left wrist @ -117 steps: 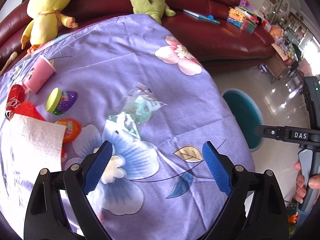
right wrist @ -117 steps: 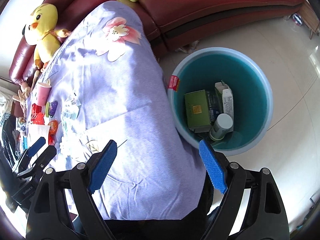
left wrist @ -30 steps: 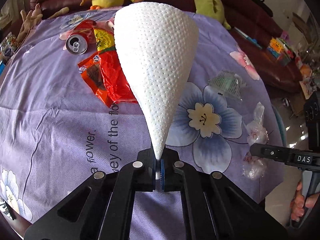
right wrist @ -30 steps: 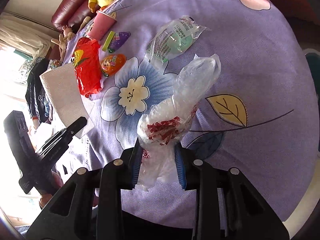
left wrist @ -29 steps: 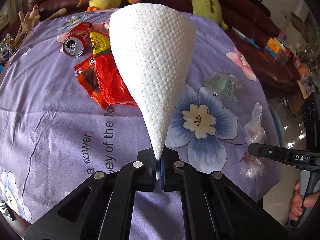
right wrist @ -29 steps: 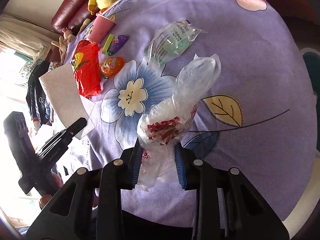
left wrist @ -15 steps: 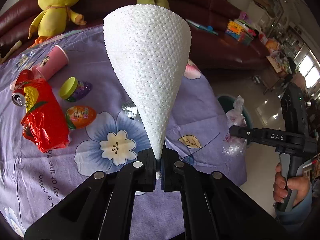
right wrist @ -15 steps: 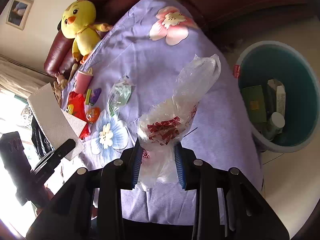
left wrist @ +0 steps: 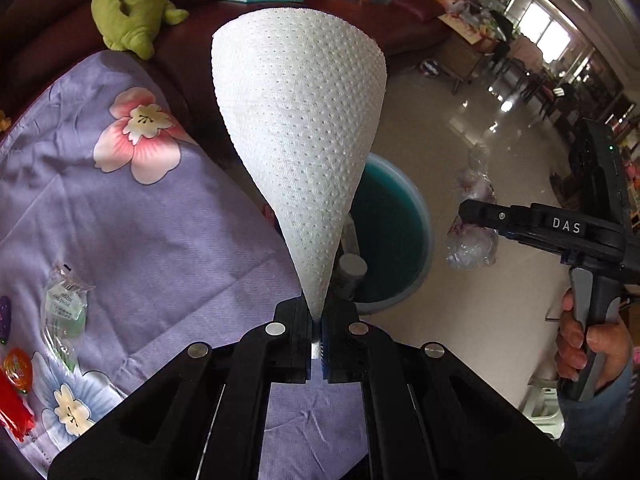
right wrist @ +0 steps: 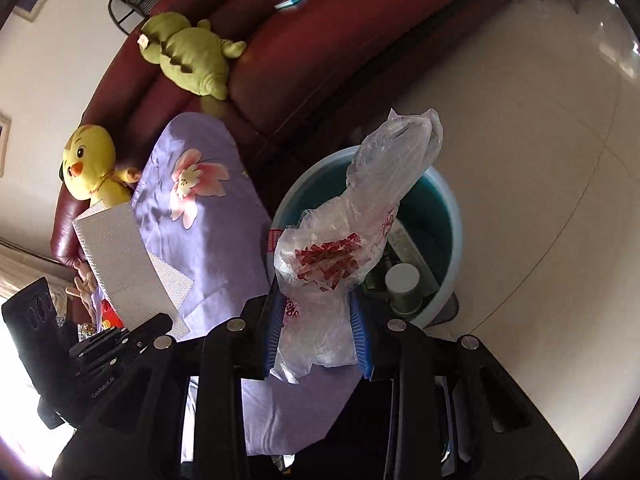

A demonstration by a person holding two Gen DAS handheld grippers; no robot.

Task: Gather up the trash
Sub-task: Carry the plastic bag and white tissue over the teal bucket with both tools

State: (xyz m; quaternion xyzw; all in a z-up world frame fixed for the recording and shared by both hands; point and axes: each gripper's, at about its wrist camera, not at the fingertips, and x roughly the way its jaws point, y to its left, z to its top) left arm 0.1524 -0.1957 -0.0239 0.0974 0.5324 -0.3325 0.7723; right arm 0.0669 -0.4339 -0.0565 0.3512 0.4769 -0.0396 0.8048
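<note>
Left tongs point(left wrist: 319, 334) pinch white paper towel point(left wrist: 304, 140), which fans up ahead of tips; right tongs point(right wrist: 318, 330) pinch crumpled clear plastic bag point(right wrist: 348, 248) with red print, held over near rim of bin. Teal bin point(right wrist: 450, 216) on floor right of bench: white-capped container point(right wrist: 402, 280) and box edges inside, seen in right view only; towel hides most from left. Left view alone shows clear wrapper point(left wrist: 64, 312), red packet point(left wrist: 12, 408) on purple bench cloth point(left wrist: 140, 232). Green plush point(right wrist: 188, 56), yellow chick point(right wrist: 90, 160) on far sofa.
</note>
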